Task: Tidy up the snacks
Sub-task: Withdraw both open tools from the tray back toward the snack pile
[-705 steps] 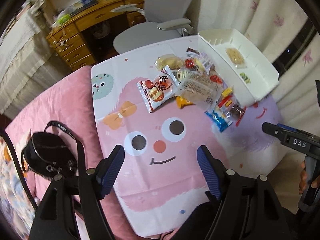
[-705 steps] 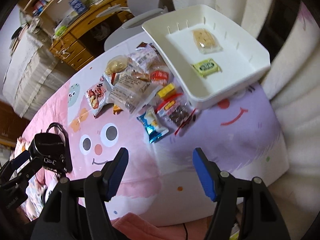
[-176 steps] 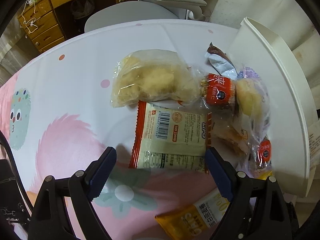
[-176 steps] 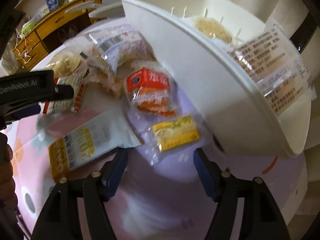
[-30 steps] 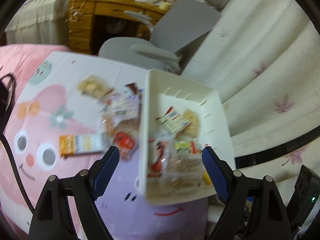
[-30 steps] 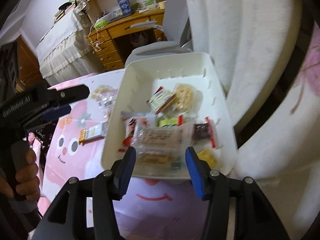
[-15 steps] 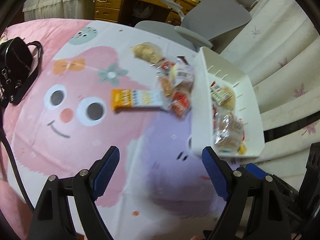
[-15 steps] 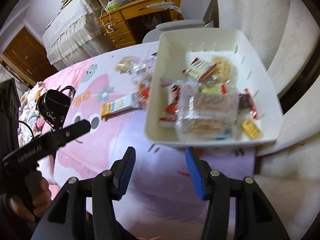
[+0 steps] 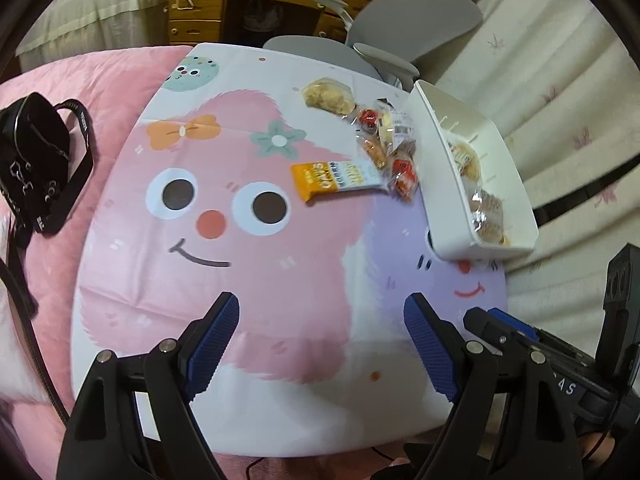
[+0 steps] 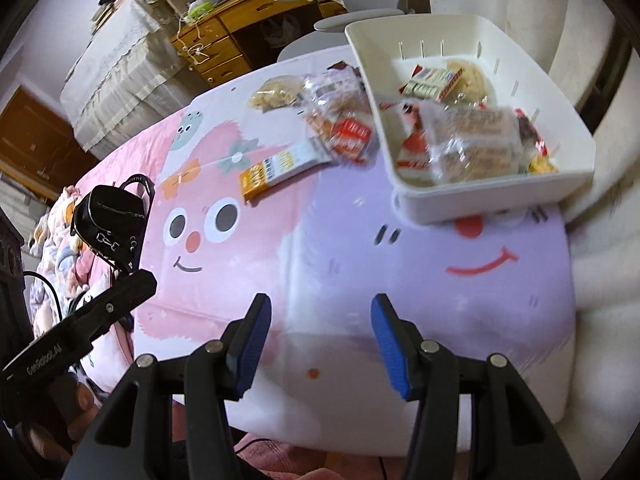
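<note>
A white bin [image 9: 448, 216] [image 10: 488, 196] at the table's far right holds several wrapped snacks, a large clear cracker pack [image 10: 476, 140] on top. Left of the bin lie an orange oat bar [image 9: 336, 176] [image 10: 280, 172], a small heap of red and clear packets [image 9: 388, 144] [image 10: 340, 120] and a round pastry bag [image 9: 328, 94] [image 10: 276, 92]. My left gripper [image 9: 320, 336] hangs open and empty over the table's near edge. My right gripper [image 10: 318, 336] is open too, jaws narrower, nothing between them. Both are well short of the snacks.
The table wears a pink and lilac cartoon-face cloth [image 9: 240, 272]. A black bag [image 9: 32, 160] [image 10: 108, 216] rests on the pink bedding at left. A grey office chair [image 9: 400, 20] and a wooden desk [image 9: 248, 4] stand beyond the table; curtains hang at right.
Both grippers have pulled back from over the bin toward the table's near edge, so the bin and snacks now look farther away. Jaw openings are unchanged.
</note>
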Tool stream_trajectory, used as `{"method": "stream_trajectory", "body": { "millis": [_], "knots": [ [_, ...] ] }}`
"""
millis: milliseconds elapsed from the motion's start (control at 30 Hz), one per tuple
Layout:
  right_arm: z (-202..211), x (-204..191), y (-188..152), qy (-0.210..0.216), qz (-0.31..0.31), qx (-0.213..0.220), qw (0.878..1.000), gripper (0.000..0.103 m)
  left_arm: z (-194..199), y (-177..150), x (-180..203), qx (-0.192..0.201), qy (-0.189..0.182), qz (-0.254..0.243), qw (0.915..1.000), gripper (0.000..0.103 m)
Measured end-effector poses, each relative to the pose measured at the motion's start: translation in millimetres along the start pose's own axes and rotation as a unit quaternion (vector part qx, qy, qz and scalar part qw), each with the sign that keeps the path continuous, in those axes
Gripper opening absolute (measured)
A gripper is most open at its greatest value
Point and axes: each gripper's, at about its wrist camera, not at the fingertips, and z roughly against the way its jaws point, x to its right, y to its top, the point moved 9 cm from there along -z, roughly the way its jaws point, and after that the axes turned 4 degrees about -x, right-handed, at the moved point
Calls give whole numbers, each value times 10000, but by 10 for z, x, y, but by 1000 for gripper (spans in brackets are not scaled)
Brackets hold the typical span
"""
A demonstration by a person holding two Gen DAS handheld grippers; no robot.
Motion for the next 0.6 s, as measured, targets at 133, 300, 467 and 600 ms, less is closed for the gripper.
{"method": "stream_trajectory", "body": {
  "millis": [133,300,467,600],
  "knots": [
    [-34,-184,-68,-23,-302,127,9995,52,87,26,-162,-43,-64,-343,9994,84],
    [-63,-330,-108,-46,-793,344,9962,52,114,82,-304,-113,-71,-800,9967,84],
    [-94,-387,-202,-77,-1344,533,9895,52,70,161,-407,-122,-60,-1257,9920,84],
    [-95,-384,-229,-111,-1691,689,9831,52,7,260,-438,-24,29,-1613,9869,84]
  ]
}}
